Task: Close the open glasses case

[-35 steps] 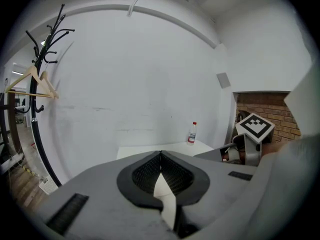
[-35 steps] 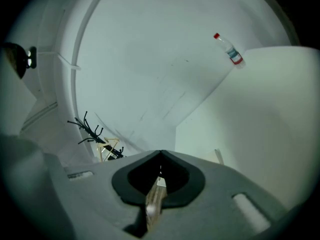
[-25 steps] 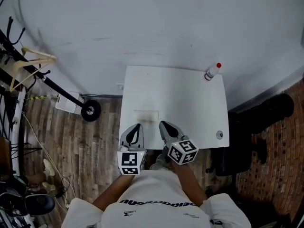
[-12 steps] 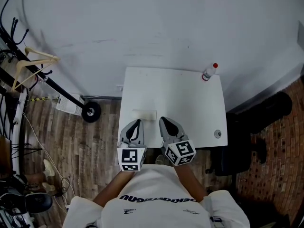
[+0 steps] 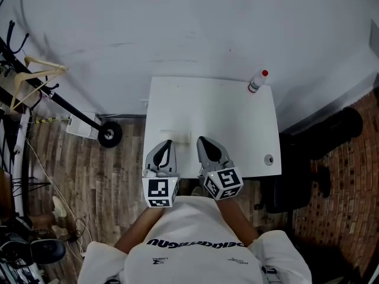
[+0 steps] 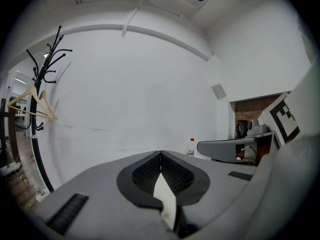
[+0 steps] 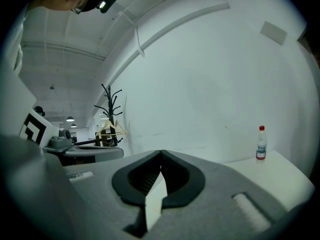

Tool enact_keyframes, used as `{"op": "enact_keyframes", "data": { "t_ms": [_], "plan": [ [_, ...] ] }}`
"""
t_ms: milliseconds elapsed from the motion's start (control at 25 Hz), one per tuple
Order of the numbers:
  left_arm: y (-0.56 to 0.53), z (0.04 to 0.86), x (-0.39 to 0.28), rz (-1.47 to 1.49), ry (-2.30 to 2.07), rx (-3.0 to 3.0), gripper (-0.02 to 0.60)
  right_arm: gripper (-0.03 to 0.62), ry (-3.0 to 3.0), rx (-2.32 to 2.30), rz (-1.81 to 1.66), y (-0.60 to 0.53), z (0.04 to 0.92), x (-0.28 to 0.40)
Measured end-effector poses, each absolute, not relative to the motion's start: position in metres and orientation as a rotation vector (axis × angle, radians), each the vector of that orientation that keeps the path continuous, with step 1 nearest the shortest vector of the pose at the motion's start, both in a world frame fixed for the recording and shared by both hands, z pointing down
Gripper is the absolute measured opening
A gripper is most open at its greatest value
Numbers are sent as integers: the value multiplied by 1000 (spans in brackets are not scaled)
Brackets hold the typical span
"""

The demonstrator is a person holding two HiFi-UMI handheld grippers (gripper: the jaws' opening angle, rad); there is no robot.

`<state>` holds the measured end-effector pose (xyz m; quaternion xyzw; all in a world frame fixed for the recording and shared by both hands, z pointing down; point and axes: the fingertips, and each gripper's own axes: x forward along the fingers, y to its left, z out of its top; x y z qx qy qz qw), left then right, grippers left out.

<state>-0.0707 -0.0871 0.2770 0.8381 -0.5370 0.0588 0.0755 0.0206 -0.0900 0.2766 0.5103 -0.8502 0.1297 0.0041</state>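
Observation:
The glasses case (image 5: 175, 136) is a pale, flat, box-like shape on the white table (image 5: 237, 129), and it is too faint for me to tell whether its lid is up. My left gripper (image 5: 167, 142) hovers at the table's front edge, just short of the case's left end. My right gripper (image 5: 202, 140) is beside it, right of the case. In the left gripper view the left gripper (image 6: 160, 153) has its jaws meeting at the tips with nothing between them. The right gripper (image 7: 160, 153) looks the same in its own view. Neither gripper view shows the case.
A small bottle with a red cap (image 5: 256, 81) stands at the table's far right corner, and a small round object (image 5: 269, 159) lies near the front right edge. A coat rack with a wooden hanger (image 5: 35, 76) stands left. A dark chair (image 5: 302, 182) sits right of the table.
The head view has drifted a little, so the table sits slightly higher and further left. Both grippers keep their place at the front edge, jaws still shut.

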Motion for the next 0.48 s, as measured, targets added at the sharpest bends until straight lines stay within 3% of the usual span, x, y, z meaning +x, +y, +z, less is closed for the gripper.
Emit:
{"op": "enact_keyframes", "data": {
  "t_ms": [480],
  "plan": [
    [-98, 284, -75, 197, -1599, 2519, -2, -11, -2640, 1589, 390, -100, 285, 16]
  ]
}}
